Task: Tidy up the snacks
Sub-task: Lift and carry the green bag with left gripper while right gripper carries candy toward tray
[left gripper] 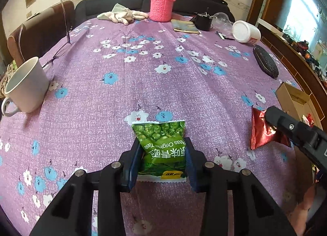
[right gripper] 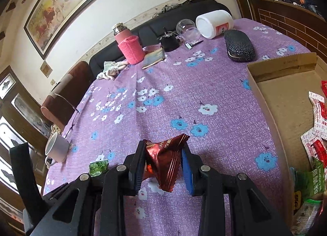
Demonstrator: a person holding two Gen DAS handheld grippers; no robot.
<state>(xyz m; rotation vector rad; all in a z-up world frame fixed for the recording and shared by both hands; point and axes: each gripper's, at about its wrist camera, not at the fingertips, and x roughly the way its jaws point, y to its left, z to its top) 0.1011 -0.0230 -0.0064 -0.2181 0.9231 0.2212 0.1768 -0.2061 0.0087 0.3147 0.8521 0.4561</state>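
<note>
My left gripper [left gripper: 163,150] has its jaws clamped on the green pea packet [left gripper: 161,150], long axis pointing away from me; left of the cardboard box [right gripper: 286,103], my right gripper [right gripper: 162,162] pinches a red packet [right gripper: 165,164], upright.

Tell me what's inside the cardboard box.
In the right wrist view, the cardboard box holds red-and-white snack packets and green pea packets at its near end; the far end shows bare cardboard. Anything under the packets or beyond the frame edge is hidden.
</note>
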